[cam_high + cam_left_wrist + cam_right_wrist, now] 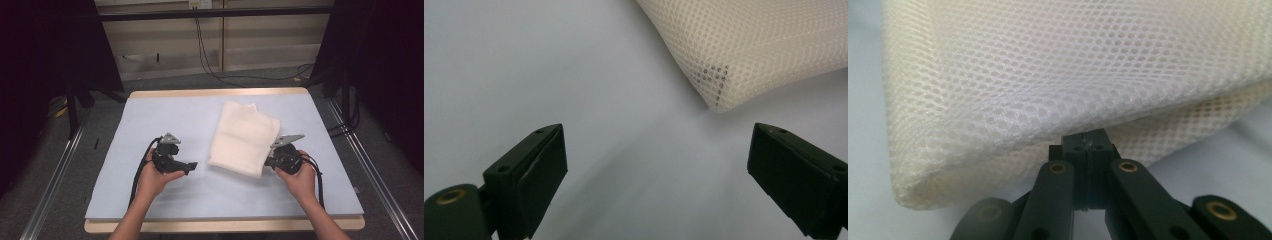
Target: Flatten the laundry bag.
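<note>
Left hand (152, 177): grips the left hand-held gripper (192, 165) low over the table (150, 120), left of the cloth, jaws pointing toward it.
Left hand-held gripper, state: jaws spread wide, nothing between them; in the left gripper view the bare table surface lies between the two black jaws.
Left hand-held gripper, relation to cloth: apart from it; in the left gripper view a rounded corner of the cloth (749, 45) lies ahead and toward the right jaw, not touching either one.
Cloth (244, 137): cream mesh fabric, folded into a thick rectangle, lying flat on the table right of centre, its long side running away from the person and tilted slightly.
Cloth, near edge: in the right gripper view the folded layers (1048, 90) bulge above the jaws.
Right hand-held gripper (1087, 145): jaws pressed together, tips at the lower fold of the cloth; whether fabric is caught between them cannot be told.
Right hand (300, 180): holds its gripper at the cloth's near right corner, cable trailing back along the forearm.
</note>
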The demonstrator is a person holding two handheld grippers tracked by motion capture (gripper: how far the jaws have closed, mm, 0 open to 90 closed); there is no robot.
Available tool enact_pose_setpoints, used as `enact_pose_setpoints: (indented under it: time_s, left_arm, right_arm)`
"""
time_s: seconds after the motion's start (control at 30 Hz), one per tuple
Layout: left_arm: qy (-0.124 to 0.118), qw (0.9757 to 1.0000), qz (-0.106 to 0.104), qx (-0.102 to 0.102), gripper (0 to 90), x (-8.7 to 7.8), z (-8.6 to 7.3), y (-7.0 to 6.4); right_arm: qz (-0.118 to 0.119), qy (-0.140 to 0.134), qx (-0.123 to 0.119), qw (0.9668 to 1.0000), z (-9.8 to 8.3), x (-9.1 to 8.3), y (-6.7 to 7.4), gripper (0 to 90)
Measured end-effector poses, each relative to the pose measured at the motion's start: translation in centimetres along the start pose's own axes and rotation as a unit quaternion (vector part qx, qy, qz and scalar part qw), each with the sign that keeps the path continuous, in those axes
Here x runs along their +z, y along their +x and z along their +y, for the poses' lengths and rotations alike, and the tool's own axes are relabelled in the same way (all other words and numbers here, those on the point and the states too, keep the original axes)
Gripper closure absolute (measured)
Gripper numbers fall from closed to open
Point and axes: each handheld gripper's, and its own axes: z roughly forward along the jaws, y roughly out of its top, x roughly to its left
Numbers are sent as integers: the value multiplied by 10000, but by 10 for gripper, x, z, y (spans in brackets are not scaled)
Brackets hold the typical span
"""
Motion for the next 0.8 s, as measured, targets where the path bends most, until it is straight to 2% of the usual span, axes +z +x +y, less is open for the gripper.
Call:
enact_pose_setpoints:
  time_s: [0.03, 0.13, 0.27, 0.33, 0.37, 0.4, 0.47, 0.5, 0.6, 0.63, 0.67, 0.77, 0.8]
  left_arm:
    - [-30, 10000, 0, 1, 90, 0, 0, -2]
    - [-34, 9998, -119, 135, 93, 2, 3, -8]
    - [-55, 9988, -332, 350, 97, 9, 12, -22]
    - [8, 9976, -444, 538, 96, 13, 17, -32]
    - [-32, 9962, -603, 632, 96, 17, 22, -41]
    - [-32, 9962, -603, 632, 96, 17, 22, -41]
    - [-83, 9948, -721, 717, 96, 22, 27, -50]
    - [-54, 9936, -792, 808, 96, 28, 32, -59]
    - [1, 9929, -791, 886, 98, 33, 38, -67]
    - [-49, 9912, -907, 965, 105, 41, 42, -74]
    - [-2, 9909, -880, 1015, 105, 44, 44, -77]
    - [-5, 9897, -927, 1087, 105, 51, 47, -84]
    - [28, 9884, -902, 1221, 105, 53, 49, -87]
  right_arm:
    - [95, -14, 47, 9999, 2, 0, -1, 900]
    - [112, -102, 8, 9999, 5, -4, -1, 900]
    - [204, -152, 56, 9997, 5, -3, 1, 900]
    - [280, -173, 91, 9994, 4, -3, 3, 900]
    - [339, -213, 53, 9992, 5, -2, 6, 900]
    - [339, -213, 53, 9992, 5, -2, 6, 900]
    - [366, -200, 76, 9991, 7, -1, 7, 900]
    - [433, -227, 116, 9987, 7, -1, 7, 900]
    - [475, -242, 168, 9984, 8, -1, 7, 900]
    - [475, -241, 182, 9984, 8, -1, 8, 900]
    - [498, -265, 142, 9983, 8, -2, 7, 900]
    - [511, -253, 238, 9981, 9, -3, 7, 900]
    - [574, -308, 213, 9977, 9, -4, 6, 900]
